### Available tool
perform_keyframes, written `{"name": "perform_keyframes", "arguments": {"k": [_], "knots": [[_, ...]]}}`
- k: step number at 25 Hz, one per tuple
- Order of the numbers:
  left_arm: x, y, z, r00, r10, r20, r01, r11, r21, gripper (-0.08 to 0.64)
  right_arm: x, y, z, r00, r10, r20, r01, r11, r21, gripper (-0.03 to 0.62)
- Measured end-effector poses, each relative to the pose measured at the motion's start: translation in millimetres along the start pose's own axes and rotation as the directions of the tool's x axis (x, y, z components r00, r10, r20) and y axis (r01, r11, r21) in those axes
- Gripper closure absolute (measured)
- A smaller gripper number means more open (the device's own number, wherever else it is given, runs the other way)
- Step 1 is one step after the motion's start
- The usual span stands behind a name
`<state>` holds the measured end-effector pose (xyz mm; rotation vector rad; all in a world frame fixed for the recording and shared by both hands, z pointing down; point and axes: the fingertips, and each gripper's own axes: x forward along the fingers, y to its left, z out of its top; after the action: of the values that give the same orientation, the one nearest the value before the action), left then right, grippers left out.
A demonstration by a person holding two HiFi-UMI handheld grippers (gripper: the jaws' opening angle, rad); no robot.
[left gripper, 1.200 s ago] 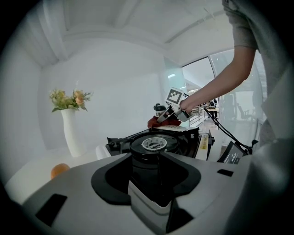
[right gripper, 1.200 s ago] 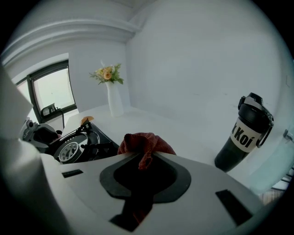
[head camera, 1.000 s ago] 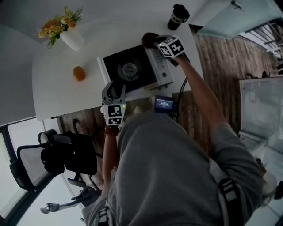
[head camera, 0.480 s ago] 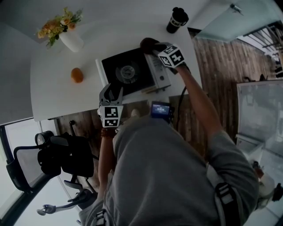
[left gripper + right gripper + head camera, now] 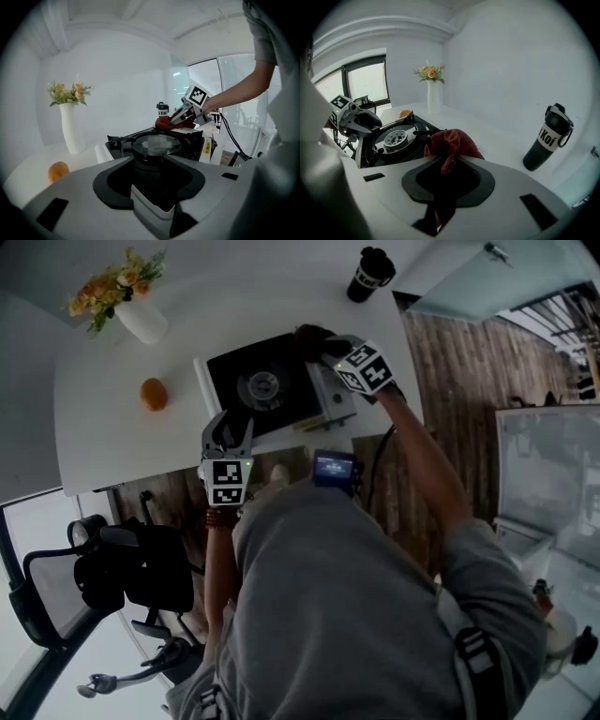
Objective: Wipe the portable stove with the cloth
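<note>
Two units: right hand-held gripper (image 5: pixel 321 341) is clamping the red cloth (image 5: pixel 452 143) on the portable stove (image 5: pixel 262 385); left hand-held gripper (image 5: pixel 228 427) is hovering, jaws apart, empty, at the desk's (image 5: pixel 112 442) near edge.

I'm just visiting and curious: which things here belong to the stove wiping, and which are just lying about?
In the job: portable stove, red cloth, right gripper.
Lying about: vase of flowers, orange, black bottle, office chair.

White table (image 5: pixel 112 446), wooden floor (image 5: pixel 469 362), black office chair (image 5: pixel 141 573).
</note>
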<state>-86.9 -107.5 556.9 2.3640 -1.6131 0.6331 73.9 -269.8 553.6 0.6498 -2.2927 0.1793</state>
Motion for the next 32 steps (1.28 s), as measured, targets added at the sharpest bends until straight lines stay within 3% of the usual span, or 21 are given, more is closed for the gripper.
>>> {"name": "perform_keyframes", "arguments": {"k": [14, 21, 32], "knots": [[1, 1, -1, 1.0, 0.004, -0.008, -0.004, 1.0, 0.005, 0.36, -26, 38, -22, 0.998, 0.063, -0.015, -0.064, 0.997, -0.032, 0.531], [4, 0, -3, 0.998, -0.01, -0.063, 0.009, 1.0, -0.012, 0.362, -39, 55, -34, 0.997, 0.079, -0.025, -0.081, 0.996, -0.046, 0.531], [4, -1, -4, 0.997, -0.014, -0.077, 0.013, 1.0, -0.01, 0.362, -59, 80, -52, 0.99, 0.13, -0.047, -0.133, 0.99, -0.056, 0.531]]}}
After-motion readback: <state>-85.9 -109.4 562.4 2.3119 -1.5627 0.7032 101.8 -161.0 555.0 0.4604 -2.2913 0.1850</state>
